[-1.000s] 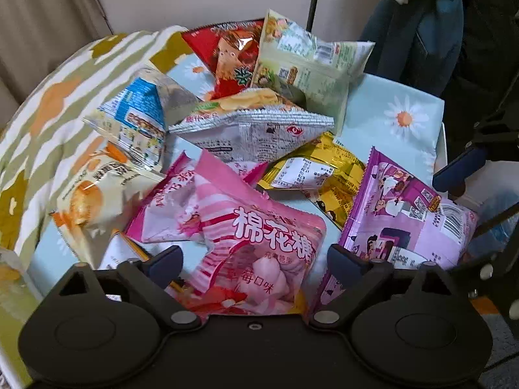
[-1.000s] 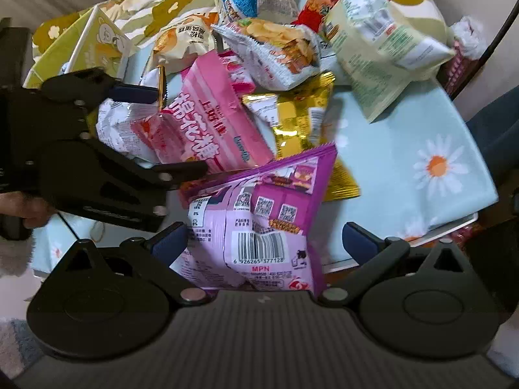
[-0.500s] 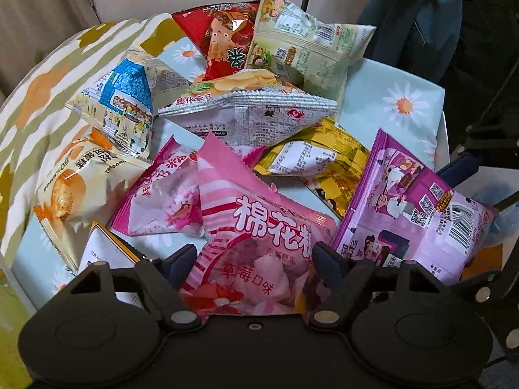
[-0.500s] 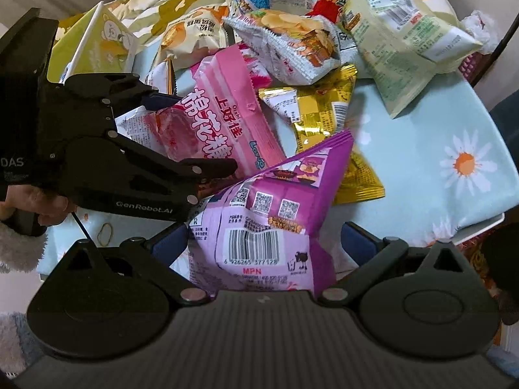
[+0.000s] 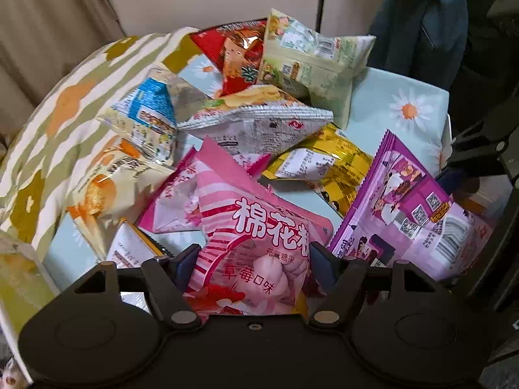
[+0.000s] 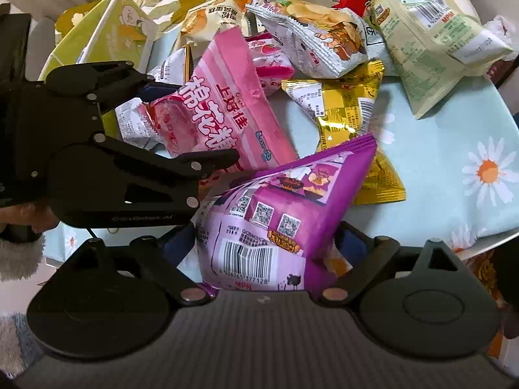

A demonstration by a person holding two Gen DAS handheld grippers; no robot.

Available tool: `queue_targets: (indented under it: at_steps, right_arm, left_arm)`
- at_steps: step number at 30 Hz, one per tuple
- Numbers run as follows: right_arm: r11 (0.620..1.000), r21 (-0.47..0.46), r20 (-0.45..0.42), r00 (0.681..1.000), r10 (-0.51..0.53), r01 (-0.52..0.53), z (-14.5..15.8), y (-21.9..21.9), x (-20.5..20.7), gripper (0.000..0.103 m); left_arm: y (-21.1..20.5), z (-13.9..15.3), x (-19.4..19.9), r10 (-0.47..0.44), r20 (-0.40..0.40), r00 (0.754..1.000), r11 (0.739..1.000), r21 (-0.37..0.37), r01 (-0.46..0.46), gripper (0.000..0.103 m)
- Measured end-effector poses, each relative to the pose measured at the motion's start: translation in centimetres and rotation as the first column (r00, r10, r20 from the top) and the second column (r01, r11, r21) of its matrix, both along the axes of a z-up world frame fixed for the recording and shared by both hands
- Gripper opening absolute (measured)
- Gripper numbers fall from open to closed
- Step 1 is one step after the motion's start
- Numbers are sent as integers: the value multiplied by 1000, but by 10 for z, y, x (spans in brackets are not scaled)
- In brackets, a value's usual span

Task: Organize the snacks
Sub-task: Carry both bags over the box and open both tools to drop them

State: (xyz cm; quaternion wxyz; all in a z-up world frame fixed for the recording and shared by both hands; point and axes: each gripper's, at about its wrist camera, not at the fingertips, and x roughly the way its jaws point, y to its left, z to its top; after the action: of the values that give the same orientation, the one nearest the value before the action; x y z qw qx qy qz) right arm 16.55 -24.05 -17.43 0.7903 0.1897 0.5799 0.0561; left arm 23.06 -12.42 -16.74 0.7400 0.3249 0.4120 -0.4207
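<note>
Both bags in hand look light, puffy and air-filled, with slick crinkly film; each should give under pressure rather than resist, and whatever is inside could crush if squeezed hard, so the flat sealed ends or a pinch of slack film seem the safest places to take hold; gripping across the swollen middle risks the film sliding out

The left gripper (image 5: 251,267) reaches in low from the near edge of the table (image 5: 418,113), fingers pointing toward the far side; its jaws are closed partway around the near end of the pink marshmallow bag (image 5: 256,227), the film bulging between them; the bag's far end leans on a smaller pink bag (image 5: 172,206) at the near middle of the heap

The right gripper (image 6: 264,243) comes in beside it on the right, tilted slightly down; its jaws have narrowed onto the barcode end of the purple bag (image 6: 279,214), which sits at the near right of the pile with its far corner raised over a yellow bag (image 6: 347,110); contact on the right-hand pad is probably made, though the bag hides it

Farther back lie a white chip bag (image 5: 256,124), a pale green bag (image 5: 311,61), a red bag (image 5: 236,52) and a blue and white bag (image 5: 147,113); nothing is sorted yet
</note>
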Motion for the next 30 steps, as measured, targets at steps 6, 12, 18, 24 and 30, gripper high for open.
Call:
queue_targets:
  at_steps: [6, 12, 18, 24, 30]
  right_arm:
    - [999, -5, 23, 999, 49, -49, 6, -3, -3, 87]
    - [998, -16, 31, 998, 59, -58, 9, -14, -14, 76]
    - [997, -28, 74, 994, 74, -72, 24, -27, -24, 75]
    - [992, -57, 155, 980, 124, -117, 52, -39, -28, 75]
    - [982, -67, 259, 948, 186, -175, 89, -44, -13, 75]
  left_arm:
    - [3, 9, -3, 69, 10, 998, 997, -17, -69, 75]
    - [1, 24, -11, 130, 32, 991, 991, -48, -128, 75]
    - [1, 50, -20, 224, 62, 973, 971, -104, -217, 75]
    - [11, 81, -29, 367, 76, 927, 919, -182, -349, 75]
    - [34, 114, -39, 543, 111, 832, 826, -245, -507, 75]
